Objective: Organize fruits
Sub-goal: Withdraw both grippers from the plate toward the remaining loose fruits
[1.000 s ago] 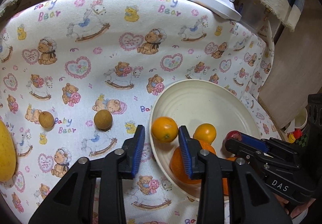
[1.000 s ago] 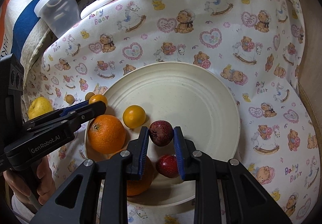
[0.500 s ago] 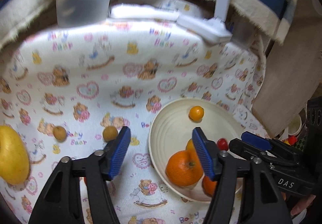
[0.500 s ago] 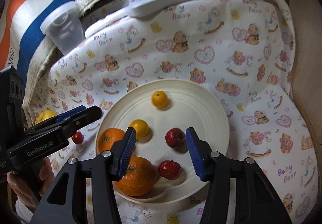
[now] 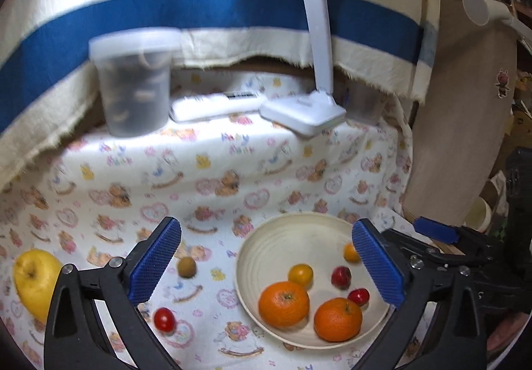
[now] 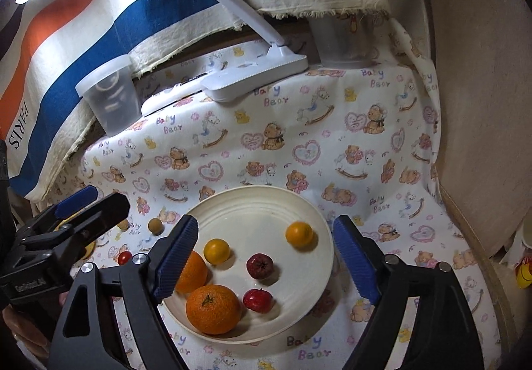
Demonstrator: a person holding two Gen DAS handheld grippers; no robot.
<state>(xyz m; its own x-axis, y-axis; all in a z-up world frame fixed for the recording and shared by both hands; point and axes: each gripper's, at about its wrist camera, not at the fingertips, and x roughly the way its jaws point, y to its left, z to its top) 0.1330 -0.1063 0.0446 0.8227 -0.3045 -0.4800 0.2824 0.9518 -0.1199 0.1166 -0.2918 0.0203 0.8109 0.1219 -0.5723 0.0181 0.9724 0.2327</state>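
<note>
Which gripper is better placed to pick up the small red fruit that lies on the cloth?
Left, probably. The red fruit lies just below the left gripper, whose opening jaws are empty. The right gripper hangs over the plate, farther off.

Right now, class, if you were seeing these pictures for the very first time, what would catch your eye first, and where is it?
First, the cream plate on the teddy-bear cloth, holding two big oranges, two small orange fruits and two red ones. Next, the yellow apple lying off the plate at the cloth's left edge, with a cherry tomato nearer the plate. Behind, a white desk lamp stands before a striped cloth.
</note>
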